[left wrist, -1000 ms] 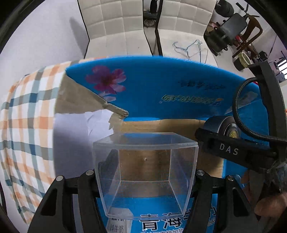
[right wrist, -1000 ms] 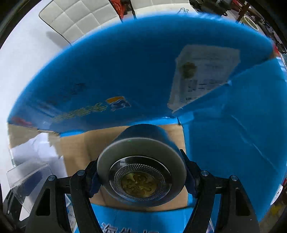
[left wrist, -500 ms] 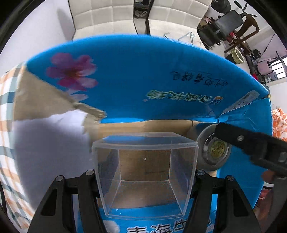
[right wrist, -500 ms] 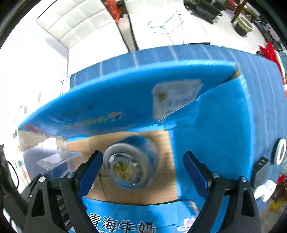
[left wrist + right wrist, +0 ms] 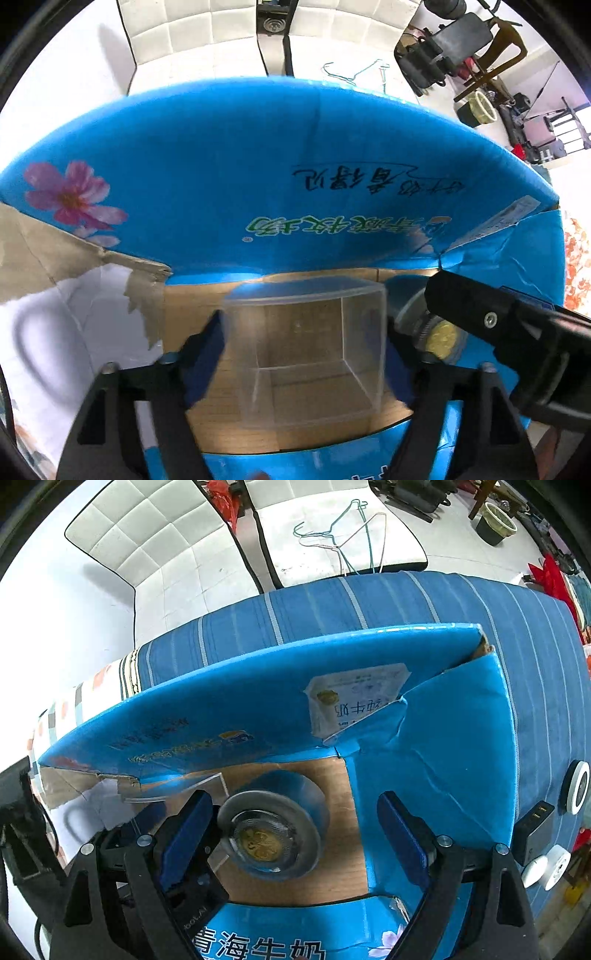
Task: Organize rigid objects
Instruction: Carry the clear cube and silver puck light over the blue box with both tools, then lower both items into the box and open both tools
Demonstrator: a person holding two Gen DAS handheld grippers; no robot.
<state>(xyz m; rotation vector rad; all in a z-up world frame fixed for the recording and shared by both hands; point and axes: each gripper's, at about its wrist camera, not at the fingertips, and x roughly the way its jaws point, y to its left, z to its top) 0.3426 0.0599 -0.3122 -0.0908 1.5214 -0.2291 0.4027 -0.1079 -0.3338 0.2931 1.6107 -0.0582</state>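
Note:
A clear plastic box rests on the brown floor of an open blue cardboard carton. My left gripper is open, with a blue pad on either side of the clear box. To its right a round dark tin with a gold emblem on its lid lies on its side on the carton floor. My right gripper is open above the tin, its left pad close to the tin and its right pad well apart. The tin shows in the left wrist view, partly hidden by the right gripper's black body.
The carton's flaps stand up around the opening; the left flap is torn. It sits on a blue striped cloth. Small black and white devices lie to the right. White cushions and wire hangers lie beyond.
My right gripper opened, let go of the tin in the carton and drew back. My left gripper carried the clear box further into the carton and opened around it.

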